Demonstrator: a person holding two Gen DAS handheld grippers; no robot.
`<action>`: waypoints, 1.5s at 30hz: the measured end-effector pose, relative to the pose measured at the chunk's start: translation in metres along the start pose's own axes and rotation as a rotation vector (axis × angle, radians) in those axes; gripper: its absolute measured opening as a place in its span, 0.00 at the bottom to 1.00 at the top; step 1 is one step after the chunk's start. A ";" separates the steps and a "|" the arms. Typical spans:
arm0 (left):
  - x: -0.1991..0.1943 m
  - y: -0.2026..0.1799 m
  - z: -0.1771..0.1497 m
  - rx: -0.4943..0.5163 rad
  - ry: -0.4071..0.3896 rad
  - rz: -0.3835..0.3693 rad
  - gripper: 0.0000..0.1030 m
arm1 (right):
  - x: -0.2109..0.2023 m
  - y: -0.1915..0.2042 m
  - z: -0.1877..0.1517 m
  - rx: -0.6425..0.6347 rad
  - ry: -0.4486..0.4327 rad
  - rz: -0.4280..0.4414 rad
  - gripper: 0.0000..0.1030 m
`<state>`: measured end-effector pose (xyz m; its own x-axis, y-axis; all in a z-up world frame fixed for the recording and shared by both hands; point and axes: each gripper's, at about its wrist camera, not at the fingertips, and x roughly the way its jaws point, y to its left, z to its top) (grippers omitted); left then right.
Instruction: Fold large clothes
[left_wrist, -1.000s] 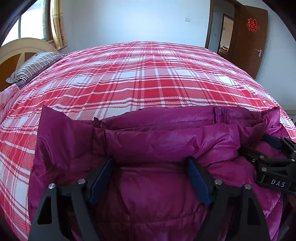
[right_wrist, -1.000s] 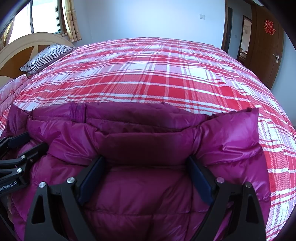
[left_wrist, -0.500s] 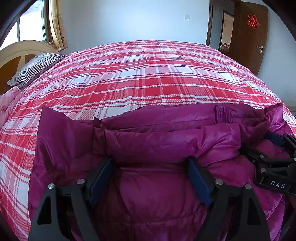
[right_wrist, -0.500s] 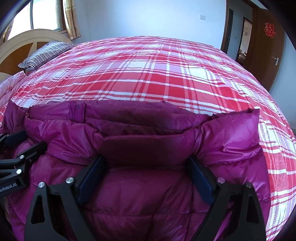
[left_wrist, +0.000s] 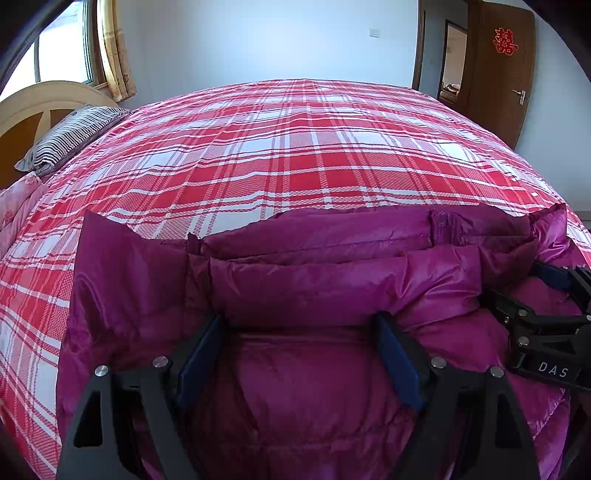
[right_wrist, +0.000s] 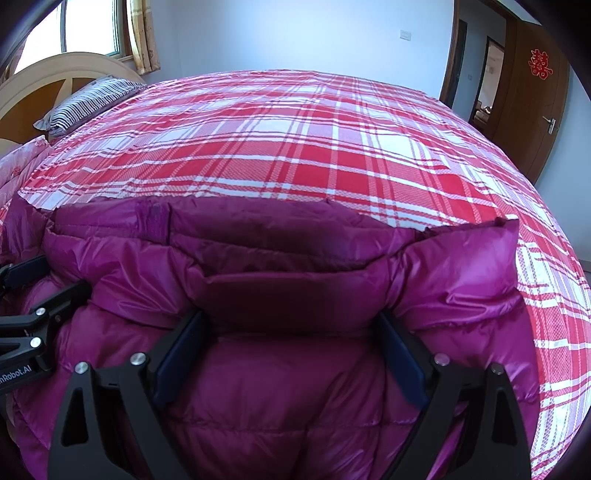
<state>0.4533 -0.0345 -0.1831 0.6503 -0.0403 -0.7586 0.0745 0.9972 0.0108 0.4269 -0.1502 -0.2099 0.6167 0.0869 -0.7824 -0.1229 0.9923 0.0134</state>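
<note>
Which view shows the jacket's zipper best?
Left wrist view. The zipper on the magenta down jacket is lit and sharply outlined near the upper fold. In the right wrist view it sits far left, in shadow, only a darker textured strip.

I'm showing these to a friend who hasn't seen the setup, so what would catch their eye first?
First, the shiny purple puffer jacket bunched up in the foreground, lying on the near edge of the bed. Next, the red and white plaid bedspread stretching away behind it to the far wall. Then the black left tool and right tool, each with its fingers spread wide around a puffy fold of jacket.
</note>
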 end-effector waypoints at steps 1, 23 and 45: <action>0.000 0.000 0.000 0.000 0.000 0.000 0.82 | 0.000 0.000 0.000 0.000 0.000 -0.001 0.91; -0.067 0.030 -0.010 -0.070 -0.067 -0.085 0.82 | -0.033 0.017 -0.038 0.022 -0.029 0.064 0.98; -0.097 0.131 -0.124 -0.316 -0.039 -0.346 0.68 | -0.039 0.022 -0.044 0.011 -0.050 0.040 0.99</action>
<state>0.3065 0.1080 -0.1889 0.6560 -0.3703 -0.6577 0.0618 0.8948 -0.4421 0.3659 -0.1356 -0.2069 0.6497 0.1311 -0.7488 -0.1400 0.9888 0.0516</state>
